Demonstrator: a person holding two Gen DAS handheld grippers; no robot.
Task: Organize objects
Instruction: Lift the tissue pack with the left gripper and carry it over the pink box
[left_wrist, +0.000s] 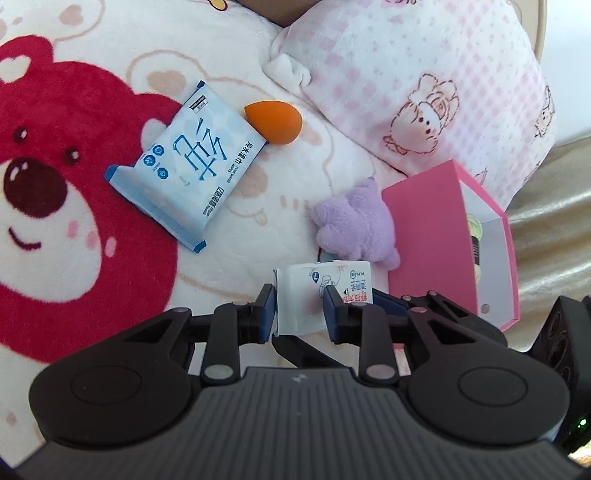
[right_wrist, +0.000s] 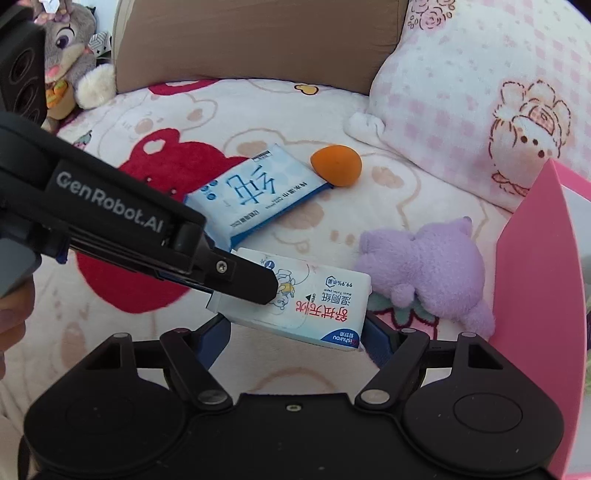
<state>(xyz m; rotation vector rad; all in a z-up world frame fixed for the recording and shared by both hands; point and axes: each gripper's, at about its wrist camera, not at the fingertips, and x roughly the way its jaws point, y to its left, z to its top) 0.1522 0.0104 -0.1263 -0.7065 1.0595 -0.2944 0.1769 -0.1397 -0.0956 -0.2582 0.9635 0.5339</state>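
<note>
Over bear-print bed blanket (right_wrist: 258, 110), left tool (left_wrist: 299, 310) pinches small white wipes pack (right_wrist: 303, 299); right tool (right_wrist: 295, 341) spread around its end. Pack soft, may slip, drop beside pink box (right_wrist: 532, 266).

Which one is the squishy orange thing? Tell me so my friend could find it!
Find the big red bear face on the blanket. Just past it lies a blue-and-white wipes pack, and the orange teardrop sponge touches that pack's far corner, near the pink checked pillow. It is the only orange, smooth, egg-like thing there.
</note>
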